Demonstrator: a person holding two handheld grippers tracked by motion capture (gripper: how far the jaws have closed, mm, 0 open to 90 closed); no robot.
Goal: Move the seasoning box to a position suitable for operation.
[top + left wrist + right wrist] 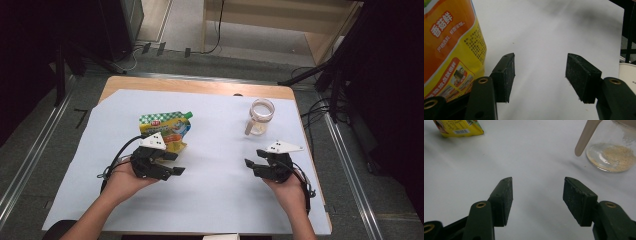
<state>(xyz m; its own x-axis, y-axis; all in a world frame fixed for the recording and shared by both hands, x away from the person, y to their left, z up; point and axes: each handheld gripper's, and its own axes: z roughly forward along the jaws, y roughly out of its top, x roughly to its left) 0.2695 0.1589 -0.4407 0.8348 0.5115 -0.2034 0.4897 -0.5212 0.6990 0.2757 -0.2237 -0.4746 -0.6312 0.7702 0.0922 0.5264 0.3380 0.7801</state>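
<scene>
Seasoning pouch point(166, 129) lies flat on white sheet point(215, 200) over bench point(130, 82), just beyond our left claw point(176, 163). Left claw spread, nothing between jaws. Right claw point(254, 164) spread too, nothing between jaws, near glass jar point(261, 116) with powder at bottom, pale handle point(249, 127) alongside.

Your left gripper view, upper left of frame, seasoning pouch point(451, 47) with white characters 香菇鲜 on orange, smaller print below too fine for you to read

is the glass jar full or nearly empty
Nearly empty: the glass jar stands upright with just a thin layer of pale yellowish powder across its bottom, its clear wall bare above.
</scene>
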